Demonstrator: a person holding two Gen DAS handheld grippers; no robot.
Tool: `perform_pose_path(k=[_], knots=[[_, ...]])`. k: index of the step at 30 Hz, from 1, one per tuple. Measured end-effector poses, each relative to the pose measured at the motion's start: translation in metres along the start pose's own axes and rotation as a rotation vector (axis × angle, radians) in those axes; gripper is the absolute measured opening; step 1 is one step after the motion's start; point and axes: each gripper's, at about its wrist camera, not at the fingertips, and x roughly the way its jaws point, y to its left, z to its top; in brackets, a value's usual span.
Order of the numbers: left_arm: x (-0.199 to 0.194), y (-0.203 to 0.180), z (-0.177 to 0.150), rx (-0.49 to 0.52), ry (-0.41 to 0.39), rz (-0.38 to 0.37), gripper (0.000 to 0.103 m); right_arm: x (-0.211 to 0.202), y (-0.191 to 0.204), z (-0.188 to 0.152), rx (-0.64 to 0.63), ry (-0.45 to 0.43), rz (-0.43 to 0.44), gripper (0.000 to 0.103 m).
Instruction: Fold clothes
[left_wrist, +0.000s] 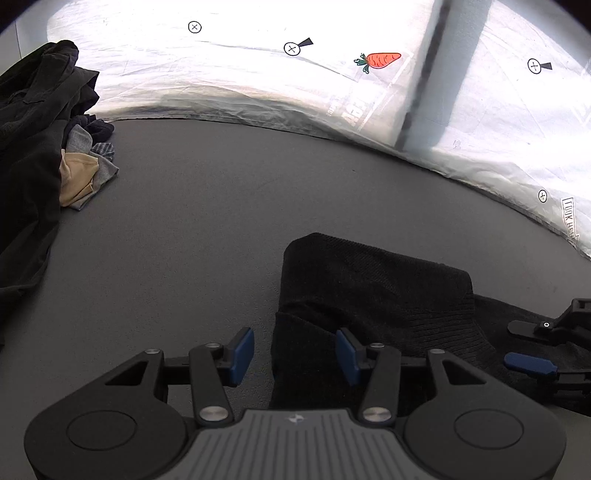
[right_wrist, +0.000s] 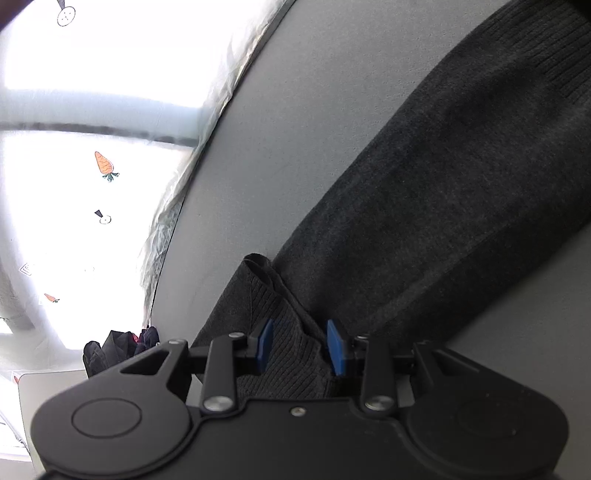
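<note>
Hand-held gripper (right_wrist: 300, 345) over black sweater (right_wrist: 443, 192)

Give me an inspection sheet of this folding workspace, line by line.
Surface: flat grey tabletop, bare in the middle.
Job's things: black ribbed knit garment, partly folded, lying flat.
Clutter: heap of dark, grey and beige clothes at the far left edge.
Grippers: left gripper open, one blue pad over the garment's edge; right gripper open, ribbed fabric between its pads.
Cables: nothing seen.
Surroundings: white crinkled plastic sheet printed with an orange carrot.
</note>
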Motion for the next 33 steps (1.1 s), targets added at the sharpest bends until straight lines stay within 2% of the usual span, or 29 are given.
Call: perform_pose_path(k=[4,7,12,17,20,23,28,29,31,33], knots=[[0.012,0.009,-0.003,0.01,0.048,-0.006,0.051,0.022,0.016,0.0,-0.053,-0.002,-0.047,0.036],[0.019,0.01,-0.007,0.016,0.076,-0.007,0.054,0.032,0.021,-0.002,-0.068,0.0,-0.089,0.046],[0.028,0.013,-0.01,-0.023,0.104,-0.012,0.055,0.044,0.026,0.003,-0.028,0.012,-0.109,0.046],[0.034,0.017,-0.013,-0.081,0.12,-0.024,0.056,0.047,0.015,0.007,0.059,0.075,-0.051,0.046],[0.035,0.02,-0.014,-0.1,0.124,-0.025,0.06,0.04,-0.001,0.008,0.158,0.097,0.004,0.045],[0.036,0.021,-0.015,-0.1,0.127,-0.025,0.062,0.031,-0.008,0.008,0.175,0.108,0.028,0.043],[0.037,0.026,-0.017,-0.122,0.138,-0.034,0.067,0.022,0.005,0.001,0.013,0.12,0.001,0.043],[0.037,0.026,-0.017,-0.122,0.137,-0.036,0.067,0.022,0.012,-0.002,-0.071,0.108,-0.046,0.043],[0.036,0.021,-0.018,-0.069,0.127,-0.004,0.075,0.023,0.028,-0.01,-0.233,0.09,-0.125,0.041],[0.035,0.017,-0.018,-0.032,0.116,0.012,0.075,0.024,0.038,-0.016,-0.339,0.104,-0.124,0.045]])
